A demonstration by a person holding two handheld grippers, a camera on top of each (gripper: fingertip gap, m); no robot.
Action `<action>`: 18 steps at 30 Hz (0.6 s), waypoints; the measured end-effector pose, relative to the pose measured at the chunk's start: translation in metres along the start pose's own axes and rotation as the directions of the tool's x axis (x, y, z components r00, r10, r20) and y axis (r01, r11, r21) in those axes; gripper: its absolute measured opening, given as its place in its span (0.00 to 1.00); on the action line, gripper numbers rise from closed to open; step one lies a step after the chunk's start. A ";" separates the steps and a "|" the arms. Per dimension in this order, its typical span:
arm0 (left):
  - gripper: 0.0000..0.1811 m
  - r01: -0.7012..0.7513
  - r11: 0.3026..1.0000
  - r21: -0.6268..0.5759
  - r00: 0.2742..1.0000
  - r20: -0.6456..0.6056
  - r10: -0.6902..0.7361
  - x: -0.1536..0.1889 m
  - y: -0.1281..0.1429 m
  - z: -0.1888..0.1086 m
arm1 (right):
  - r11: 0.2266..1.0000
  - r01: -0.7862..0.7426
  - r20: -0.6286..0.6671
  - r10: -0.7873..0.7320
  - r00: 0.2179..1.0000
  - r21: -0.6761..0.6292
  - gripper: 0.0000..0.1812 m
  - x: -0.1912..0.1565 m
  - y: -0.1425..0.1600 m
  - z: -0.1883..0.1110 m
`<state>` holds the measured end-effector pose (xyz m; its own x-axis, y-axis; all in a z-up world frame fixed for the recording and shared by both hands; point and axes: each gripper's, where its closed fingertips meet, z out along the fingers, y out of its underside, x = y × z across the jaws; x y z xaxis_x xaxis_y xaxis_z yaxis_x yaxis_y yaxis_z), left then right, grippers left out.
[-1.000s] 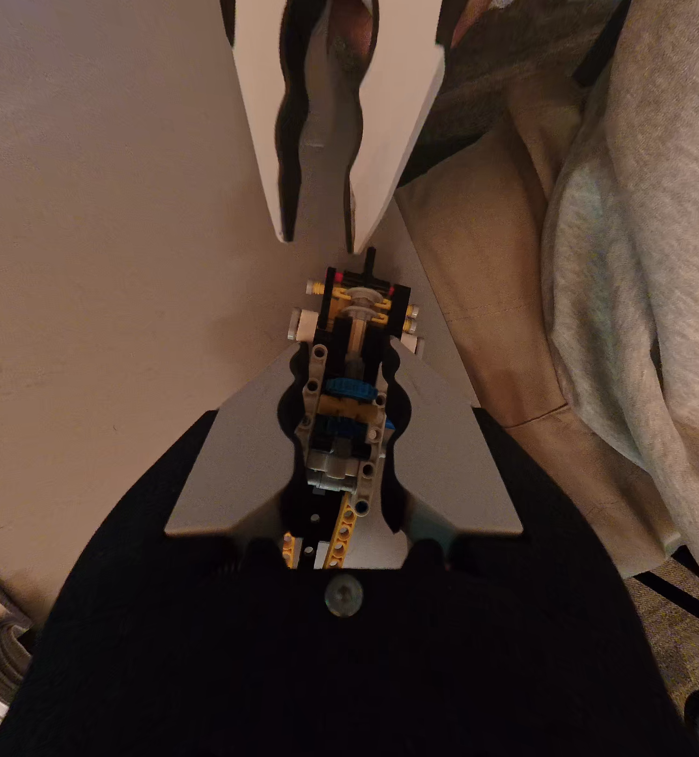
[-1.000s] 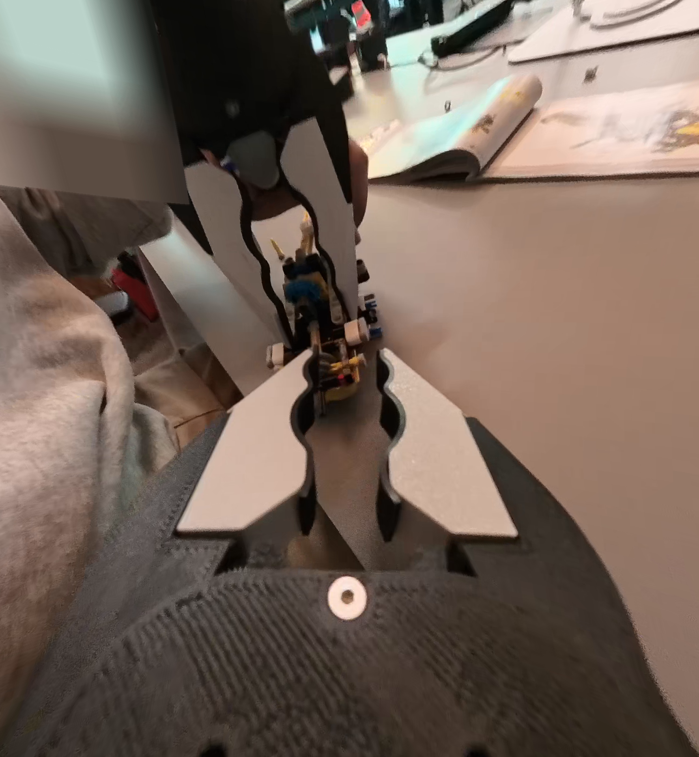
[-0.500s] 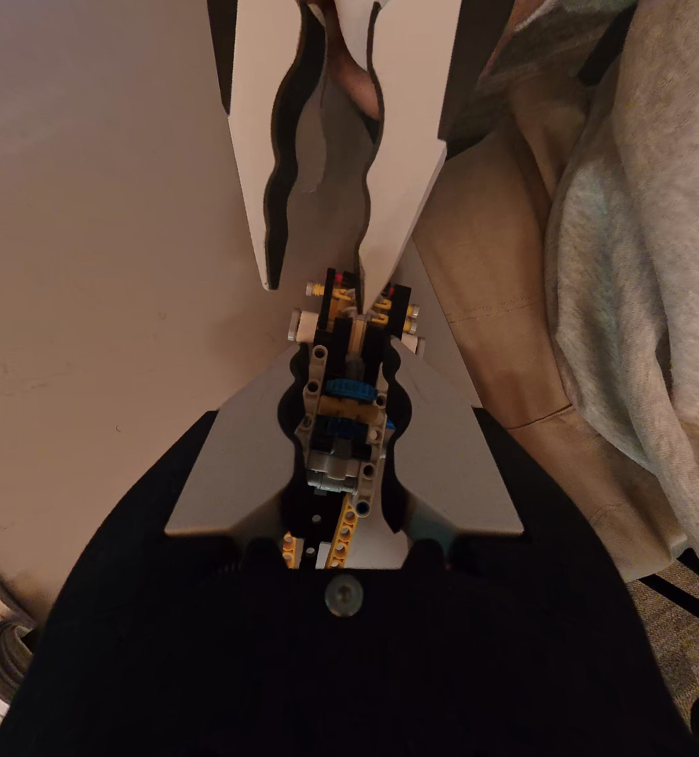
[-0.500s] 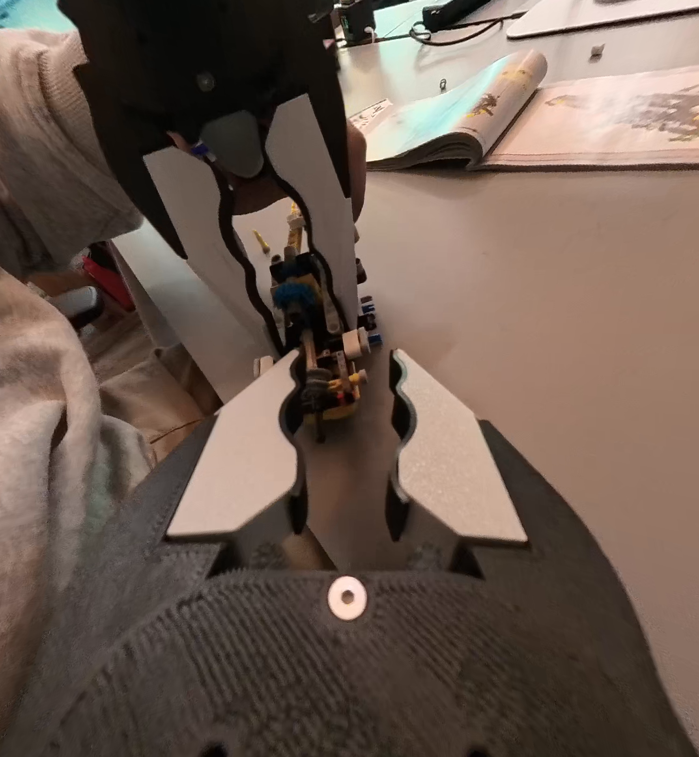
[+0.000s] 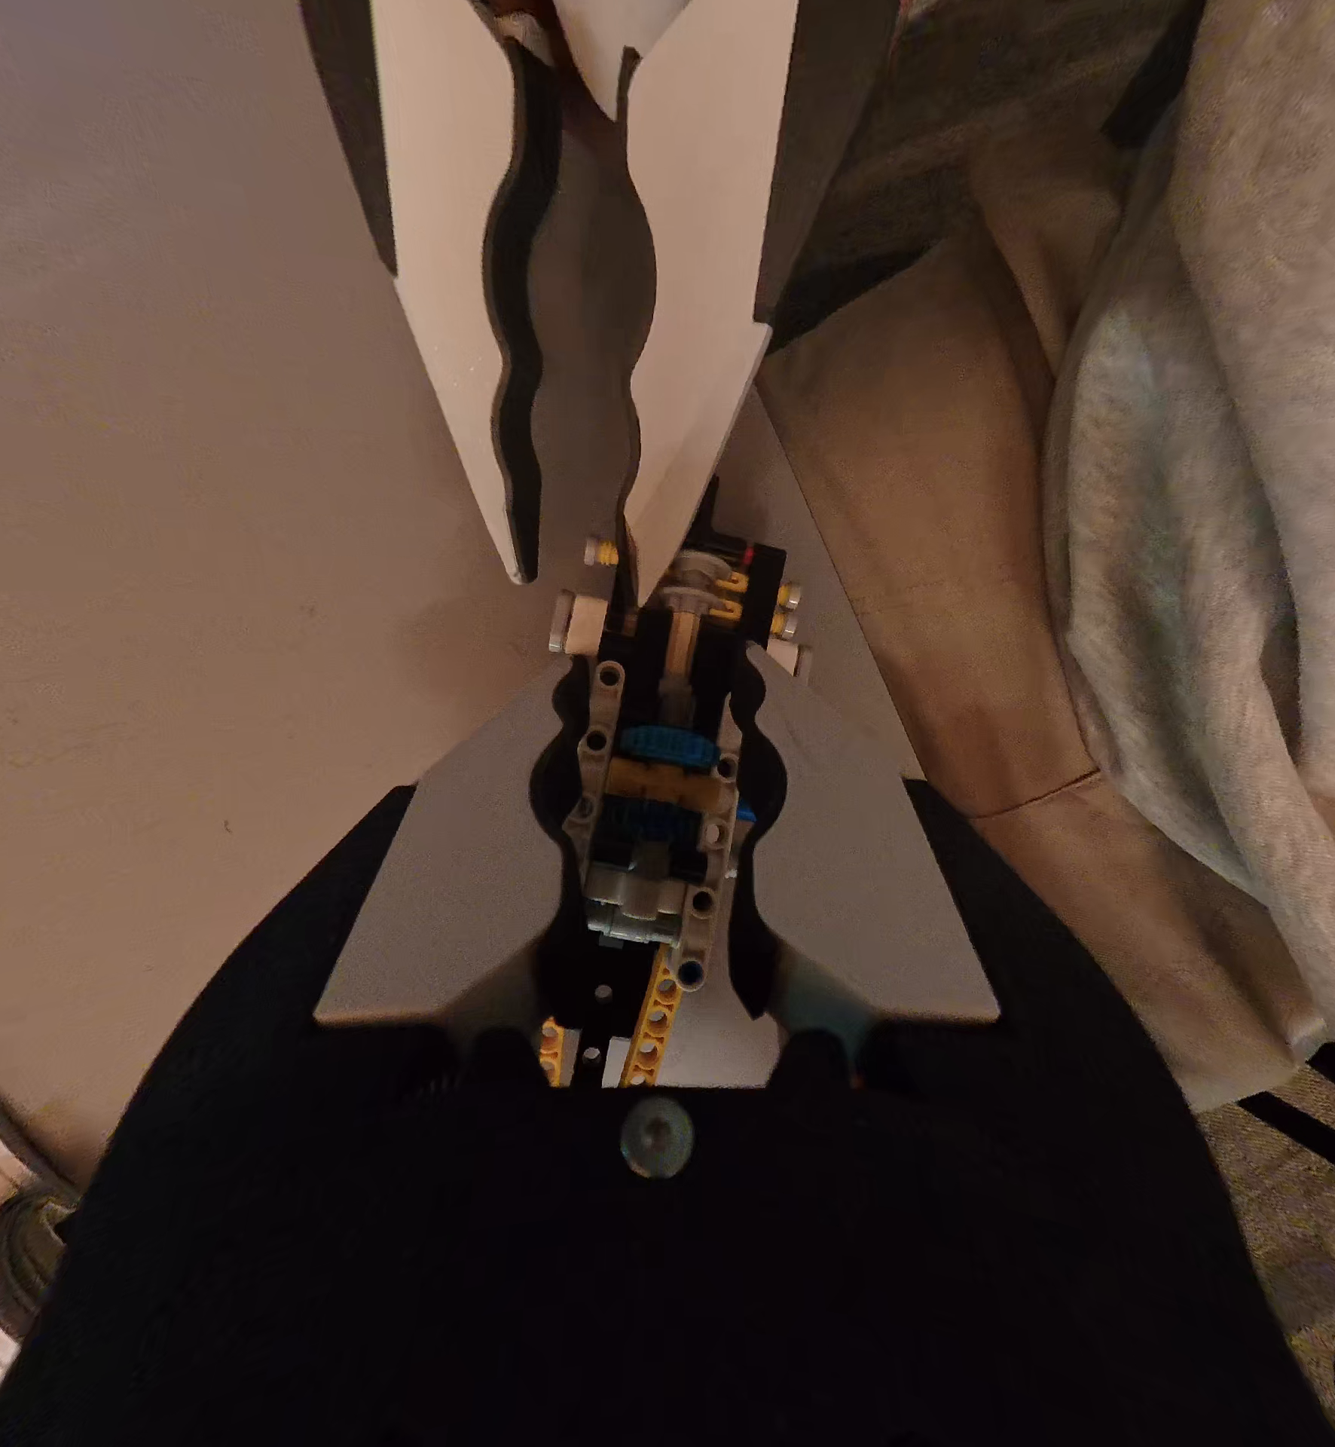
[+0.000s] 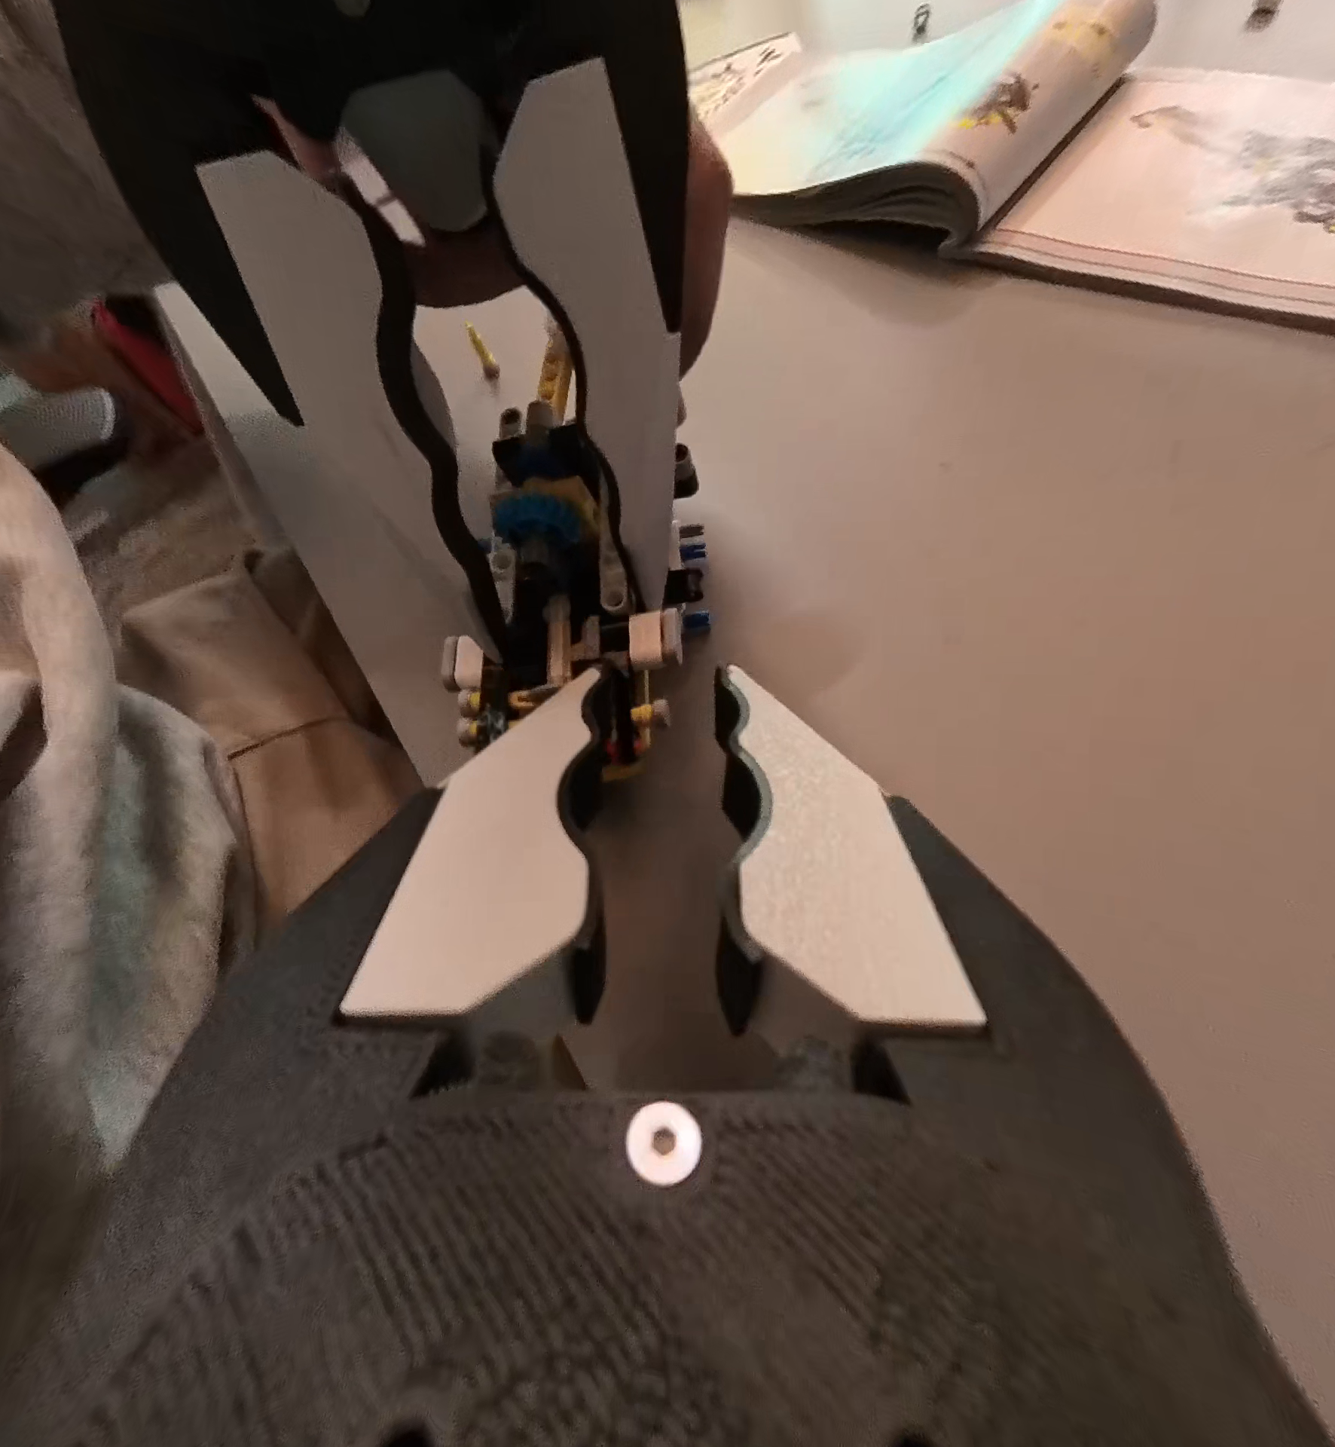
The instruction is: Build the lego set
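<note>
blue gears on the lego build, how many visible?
2. One blue gear between the left gripper's jaws, a darker one just behind it, nearer the camera. More may be hidden inside the build.

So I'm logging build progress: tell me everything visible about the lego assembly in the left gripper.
The lego assembly is a narrow, partly built frame of plastic beams: black core, grey holed side beams, a blue gear, yellow beams at the rear, white connectors at the front. The left gripper is shut on its sides, holding it lengthwise along the fingers. One finger of the open right gripper overlaps its front end; contact is unclear.
</note>
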<state>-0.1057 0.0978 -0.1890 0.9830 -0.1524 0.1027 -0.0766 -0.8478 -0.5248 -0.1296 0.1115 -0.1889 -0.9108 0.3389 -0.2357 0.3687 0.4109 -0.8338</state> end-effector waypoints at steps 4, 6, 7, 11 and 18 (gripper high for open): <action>0.20 -0.011 1.000 -0.001 1.000 -0.006 0.011 0.000 0.000 0.001 | 0.996 0.066 0.052 -0.063 0.997 -0.067 0.12 -0.002 0.000 0.001; 0.20 -0.012 1.000 0.004 1.000 -0.008 0.012 0.000 0.000 0.001 | 0.994 0.084 0.081 -0.078 0.994 -0.076 0.08 -0.005 0.000 0.001; 0.20 -0.011 1.000 0.007 1.000 -0.008 0.011 0.000 0.000 0.001 | 0.993 0.090 0.084 -0.084 0.993 -0.071 0.09 -0.006 0.000 0.001; 0.19 -0.016 1.000 0.011 1.000 -0.008 0.016 -0.001 -0.001 0.001 | 0.995 0.081 0.089 -0.076 0.993 -0.059 0.08 -0.005 0.000 0.001; 0.19 0.002 1.000 0.013 1.000 0.012 -0.002 -0.005 -0.001 0.004 | 0.992 0.098 0.043 -0.094 0.995 -0.084 0.01 -0.005 0.003 0.002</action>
<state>-0.1100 0.1018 -0.1923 0.9851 -0.1442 0.0934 -0.0724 -0.8412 -0.5358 -0.1245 0.1093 -0.1913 -0.9486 0.2623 -0.1772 0.2923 0.5114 -0.8081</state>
